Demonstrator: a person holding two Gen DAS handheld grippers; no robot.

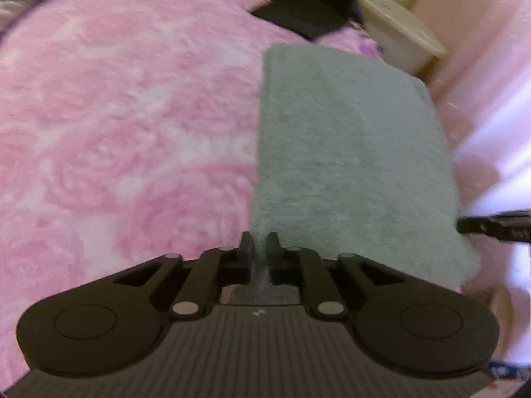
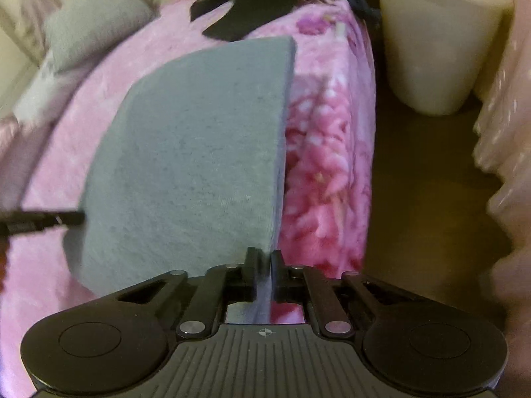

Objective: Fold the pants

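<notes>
Pants (image 1: 351,165) lie folded on the pink bed (image 1: 116,116), long axis running straight away from both; left gripper (image 1: 260,252) and right gripper (image 2: 264,267) each pinch a near corner.

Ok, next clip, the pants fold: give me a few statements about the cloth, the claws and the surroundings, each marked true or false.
1. The grey pants lie on a pink flowered blanket. True.
2. The left claw stands wide open above the blanket. False: it is nearly shut, with grey cloth between its fingers at a near corner of the pants.
3. The right claw is shut on the edge of the pants. True.
4. The pants are spread out full length. False: they lie folded into a short rectangle.
5. Dark clothes lie beyond the pants. True.
</notes>
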